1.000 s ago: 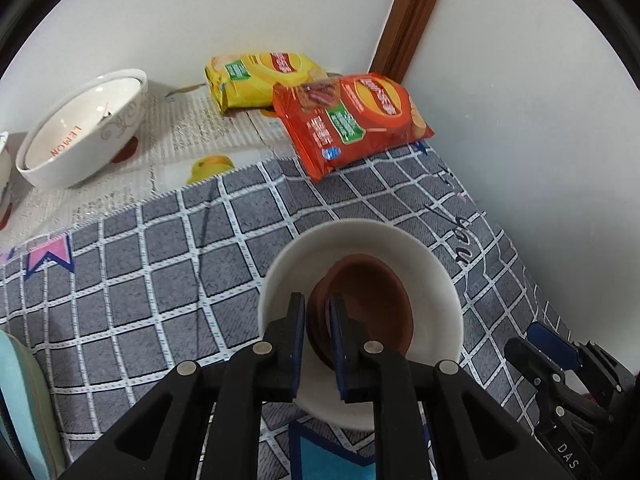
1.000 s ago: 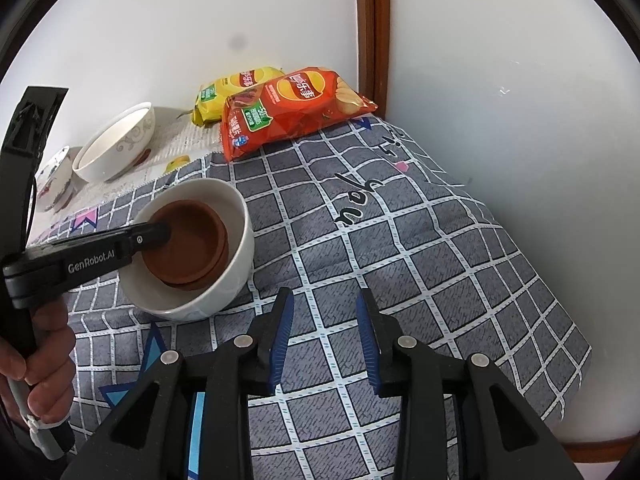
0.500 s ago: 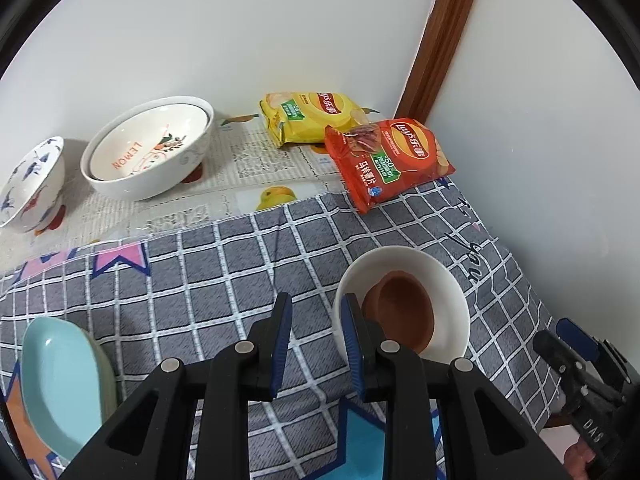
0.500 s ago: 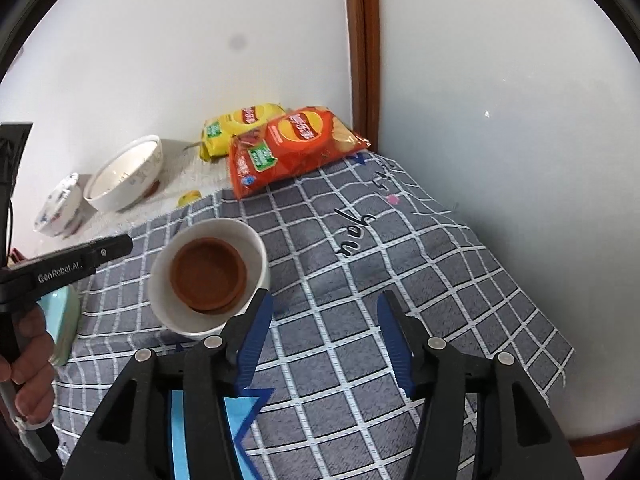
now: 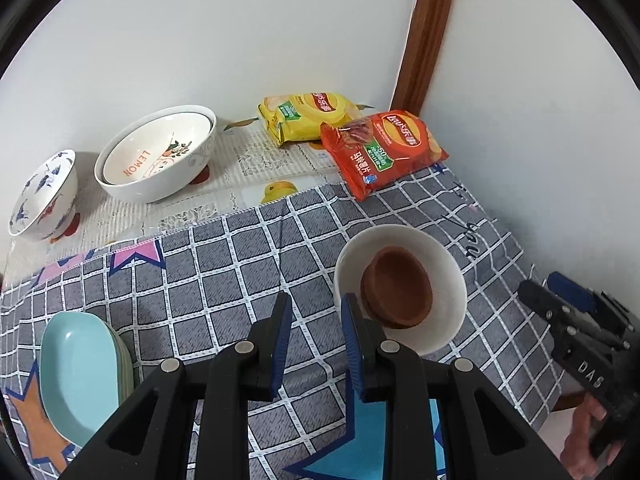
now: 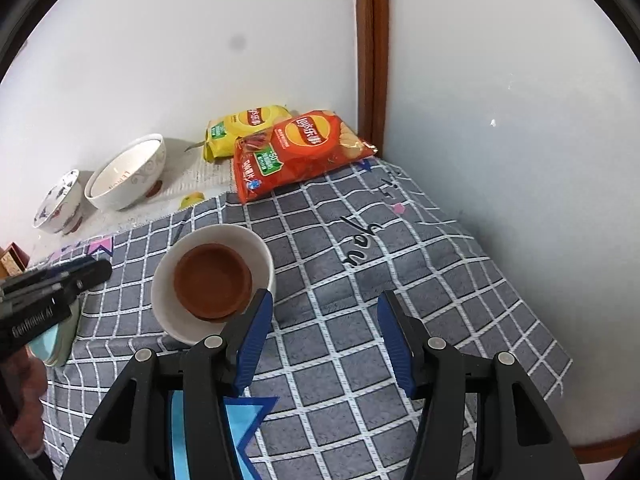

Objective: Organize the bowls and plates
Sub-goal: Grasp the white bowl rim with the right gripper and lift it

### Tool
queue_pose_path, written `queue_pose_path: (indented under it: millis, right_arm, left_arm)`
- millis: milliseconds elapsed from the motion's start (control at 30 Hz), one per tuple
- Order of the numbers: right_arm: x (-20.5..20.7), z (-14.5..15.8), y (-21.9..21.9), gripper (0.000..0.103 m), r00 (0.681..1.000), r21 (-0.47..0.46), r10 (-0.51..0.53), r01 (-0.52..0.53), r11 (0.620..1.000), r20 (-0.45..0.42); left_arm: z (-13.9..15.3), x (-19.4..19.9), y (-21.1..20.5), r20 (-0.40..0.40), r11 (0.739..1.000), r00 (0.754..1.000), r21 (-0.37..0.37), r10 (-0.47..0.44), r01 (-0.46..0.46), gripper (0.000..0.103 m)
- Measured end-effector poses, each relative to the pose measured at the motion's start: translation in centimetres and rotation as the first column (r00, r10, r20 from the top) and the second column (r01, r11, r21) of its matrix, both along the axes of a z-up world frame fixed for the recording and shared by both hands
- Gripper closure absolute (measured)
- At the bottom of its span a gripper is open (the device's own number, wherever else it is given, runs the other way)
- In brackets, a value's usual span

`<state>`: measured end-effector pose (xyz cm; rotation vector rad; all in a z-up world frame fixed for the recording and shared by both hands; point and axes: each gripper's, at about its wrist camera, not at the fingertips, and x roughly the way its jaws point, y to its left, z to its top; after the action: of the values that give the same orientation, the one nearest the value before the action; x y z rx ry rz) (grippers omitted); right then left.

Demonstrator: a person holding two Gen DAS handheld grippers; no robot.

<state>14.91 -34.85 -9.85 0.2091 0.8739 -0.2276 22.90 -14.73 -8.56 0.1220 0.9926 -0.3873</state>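
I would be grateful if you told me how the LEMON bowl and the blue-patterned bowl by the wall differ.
The LEMON bowl is wider and shallower; the blue-patterned bowl is smaller and deeper. The LEMON bowl is nested inside another white bowl, while the blue-patterned bowl stands alone. The LEMON bowl carries orange lettering and a fruit sprig; the other has blue figures. Both tilt, on the pale printed cloth by the wall.

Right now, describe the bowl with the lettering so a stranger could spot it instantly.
Start at the white back wall, left of the yellow chip bag. Two bowls sit there; take the big white bowl nearer the bag. Orange "LEMON" is printed inside, unlike the small blue-patterned bowl beside it.
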Motion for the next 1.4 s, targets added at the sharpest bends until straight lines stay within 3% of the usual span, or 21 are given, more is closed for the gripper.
queue_pose_path:
  millis: [333, 500, 633, 733, 833, 1033, 1400]
  right_arm:
    - [3.0, -0.9, 0.5, 0.049, 0.998, 0.021, 0.052, -0.051, 0.998, -0.041]
    - [4.5, -2.4, 0.4, 0.05, 0.994, 0.077, 0.093, -0.088, 0.993, -0.058]
    - [5.7, -3.6, 0.5, 0.062, 0.989, 0.104, 0.111, -0.101, 0.989, -0.093]
    - [6.5, -4.6, 0.5, 0.069, 0.987, 0.074, 0.095, -0.086, 0.994, -0.133]
    - [7.0, -5.3, 0.5, 0.07, 0.984, 0.068, 0.104, -0.095, 0.993, -0.145]
    - [7.9, -6.4, 0.2, 0.067, 0.981, 0.081, 0.075, -0.062, 0.995, -0.178]
    - [8.3, -7.2, -0.2, 0.064, 0.986, 0.083, 0.056, -0.043, 0.996, -0.155]
  left_arm:
    - [-1.9, 1.9, -1.3, -0.076, 1.0, 0.997, -0.002, 0.004, -0.005, 0.078]
    - [-2.9, 2.8, -2.0, -0.088, 1.0, 0.996, 0.03, 0.003, 0.0, 0.078]
    - [-3.9, 3.7, -2.4, -0.107, 0.999, 0.994, 0.033, 0.012, -0.008, 0.078]
    - [-4.7, 4.2, -2.6, -0.128, 1.0, 0.992, 0.02, 0.014, -0.012, 0.078]
    - [-5.3, 4.6, -2.9, -0.135, 0.999, 0.991, 0.037, 0.016, -0.011, 0.078]
    - [-6.4, 5.0, -3.6, -0.154, 0.997, 0.988, 0.078, 0.025, -0.013, 0.078]
    - [-7.5, 5.3, -4.0, -0.162, 0.996, 0.986, 0.09, 0.025, -0.01, 0.077]
